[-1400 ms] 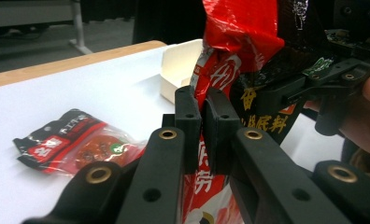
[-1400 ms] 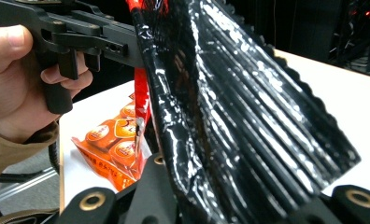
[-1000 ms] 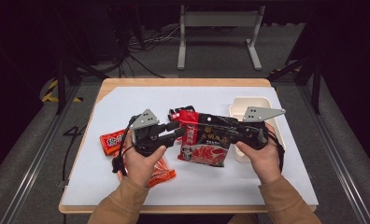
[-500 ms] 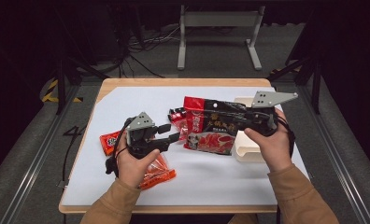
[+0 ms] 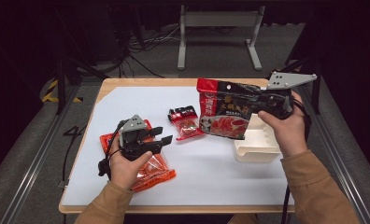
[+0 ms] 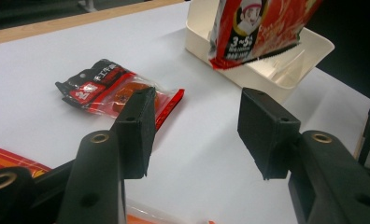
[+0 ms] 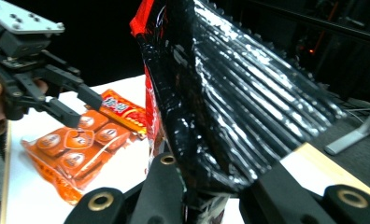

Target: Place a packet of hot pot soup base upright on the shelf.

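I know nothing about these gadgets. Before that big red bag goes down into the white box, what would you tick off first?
1. Right gripper clamped on the big red bag: ok.
2. Bag lifted off the table, its lower edge over the white box: ok.
3. Room in the box: cannot tell; dividers show inside.
4. Left gripper open, holding nothing, apart from the box: ok.
5. Small red packet lying apart from the box: ok.
6. Orange packet under the left hand, out of the path: ok.

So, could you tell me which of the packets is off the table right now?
The big red packet, clamped in the right gripper above the white tray. The small packet and orange one lie flat.
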`<state>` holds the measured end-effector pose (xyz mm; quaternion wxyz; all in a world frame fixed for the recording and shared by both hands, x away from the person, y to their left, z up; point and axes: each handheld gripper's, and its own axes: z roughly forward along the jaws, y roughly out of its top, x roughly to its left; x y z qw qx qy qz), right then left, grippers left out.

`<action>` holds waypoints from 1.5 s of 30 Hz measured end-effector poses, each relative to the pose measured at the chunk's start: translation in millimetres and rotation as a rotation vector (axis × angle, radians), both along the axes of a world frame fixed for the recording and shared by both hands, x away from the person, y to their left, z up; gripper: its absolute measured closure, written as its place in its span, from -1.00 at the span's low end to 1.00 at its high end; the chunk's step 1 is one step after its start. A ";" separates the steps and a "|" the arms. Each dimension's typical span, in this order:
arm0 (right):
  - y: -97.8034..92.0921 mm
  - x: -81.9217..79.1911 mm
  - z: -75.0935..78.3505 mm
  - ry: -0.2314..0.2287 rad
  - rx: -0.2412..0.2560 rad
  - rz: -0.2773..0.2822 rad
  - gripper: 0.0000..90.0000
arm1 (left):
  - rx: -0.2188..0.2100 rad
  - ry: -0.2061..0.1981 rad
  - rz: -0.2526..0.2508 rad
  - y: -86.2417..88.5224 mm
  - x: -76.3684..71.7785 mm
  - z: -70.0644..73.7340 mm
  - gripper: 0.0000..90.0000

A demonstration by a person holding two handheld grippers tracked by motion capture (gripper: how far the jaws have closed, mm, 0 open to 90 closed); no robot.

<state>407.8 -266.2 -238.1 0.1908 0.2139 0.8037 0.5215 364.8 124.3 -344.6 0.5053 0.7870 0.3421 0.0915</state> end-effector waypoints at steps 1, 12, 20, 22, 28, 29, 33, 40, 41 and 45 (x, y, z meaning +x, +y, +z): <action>-2.2 1.4 1.1 0.003 -0.001 -0.009 0.85 | 0.001 0.000 0.003 0.6 0.1 -0.4 0.06; -22.2 21.5 8.9 -0.018 -0.003 -0.040 0.85 | 0.015 0.020 0.018 9.1 2.2 -5.0 0.01; -30.2 37.2 13.3 -0.047 -0.050 -0.056 0.84 | 0.013 0.025 0.022 11.2 3.8 -6.7 0.00; -33.3 42.2 13.1 -0.053 -0.061 -0.057 0.84 | 0.011 0.028 0.025 11.0 3.8 -7.0 0.00; -44.7 53.9 11.9 -0.070 -0.056 -0.064 0.85 | 0.009 0.036 0.028 11.3 4.0 -7.5 0.00; -46.9 55.8 11.8 -0.071 -0.053 -0.067 0.84 | 0.010 0.033 0.028 11.3 4.2 -7.6 0.00; -54.1 62.4 11.8 -0.081 -0.057 -0.075 0.84 | 0.013 0.030 0.025 11.5 4.8 -8.0 -0.01; -61.8 71.9 9.1 -0.103 -0.085 -0.077 0.84 | 0.011 0.032 0.027 11.8 5.5 -8.8 -0.01; -64.9 75.6 7.3 -0.114 -0.095 -0.075 0.84 | 0.012 0.033 0.027 11.8 5.5 -8.8 -0.01; -72.8 82.8 2.6 -0.113 -0.087 -0.071 0.84 | 0.008 0.033 0.027 12.5 5.3 -8.5 -0.01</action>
